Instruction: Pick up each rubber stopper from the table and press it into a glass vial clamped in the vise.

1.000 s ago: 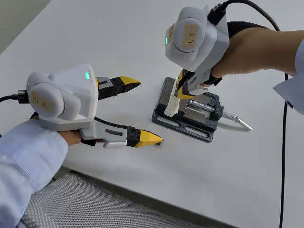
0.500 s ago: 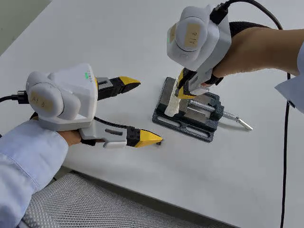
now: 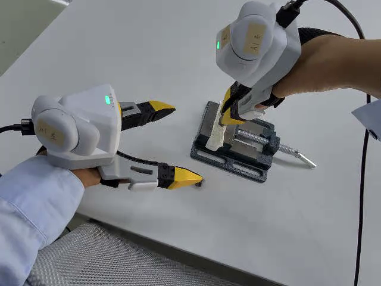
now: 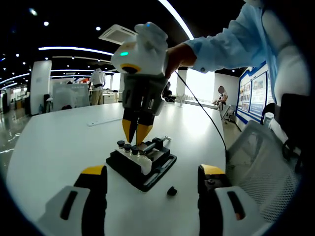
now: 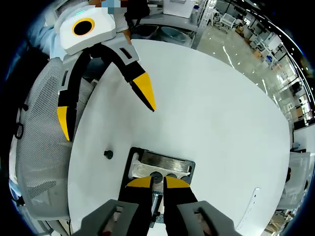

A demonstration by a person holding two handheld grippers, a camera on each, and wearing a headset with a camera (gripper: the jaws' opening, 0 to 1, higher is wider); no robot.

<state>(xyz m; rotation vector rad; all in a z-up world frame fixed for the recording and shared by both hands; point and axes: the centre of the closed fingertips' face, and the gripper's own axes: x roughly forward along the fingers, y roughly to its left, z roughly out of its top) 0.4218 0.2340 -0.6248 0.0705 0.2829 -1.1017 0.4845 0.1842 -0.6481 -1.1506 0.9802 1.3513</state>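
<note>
1. The left gripper [image 3: 186,142] hangs over the white table [image 3: 119,47], jaws spread wide and empty.
2. Just off its nearer jaw tip lies a loose rubber stopper [image 3: 199,183]. It is likely light, squashy and grippy, and best pinched across its sides.
3. Beyond, the right gripper [image 3: 226,119] hovers over the vise [image 3: 229,159] and its capped vials [image 4: 128,147], jaws nearly closed with nothing seen between.

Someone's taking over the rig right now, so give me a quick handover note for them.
Left tool: open, empty, near the loose stopper on the table.
Right tool: above the vise, jaws close together, nothing visibly held.
Done: three vials in the vise look stoppered.
Left: pick up that stopper and press it in. I cannot tell whether an unstoppered vial remains.
</note>
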